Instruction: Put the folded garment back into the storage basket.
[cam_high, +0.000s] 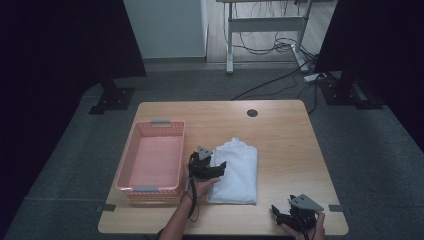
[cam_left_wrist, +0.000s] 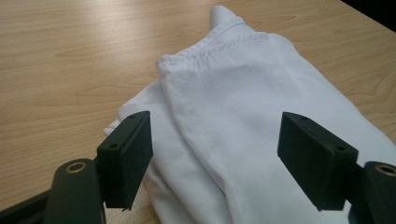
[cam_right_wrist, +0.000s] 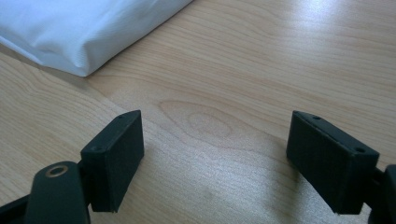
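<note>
Now the left claw (cam_high: 212, 167) hangs wide open at the folded white cloth's (cam_high: 235, 170) edge, mid-worktop (cam_high: 280, 135) beside the pink basket (cam_high: 152, 160), apparently lining up a grab; the right claw (cam_high: 290, 216) rests open and empty near the front edge.

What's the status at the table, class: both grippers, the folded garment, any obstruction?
Left gripper open, jaws astride the folded white garment, no grip. Right gripper open over bare table, near corner. Pink basket left of garment. Nothing blocking.
</note>
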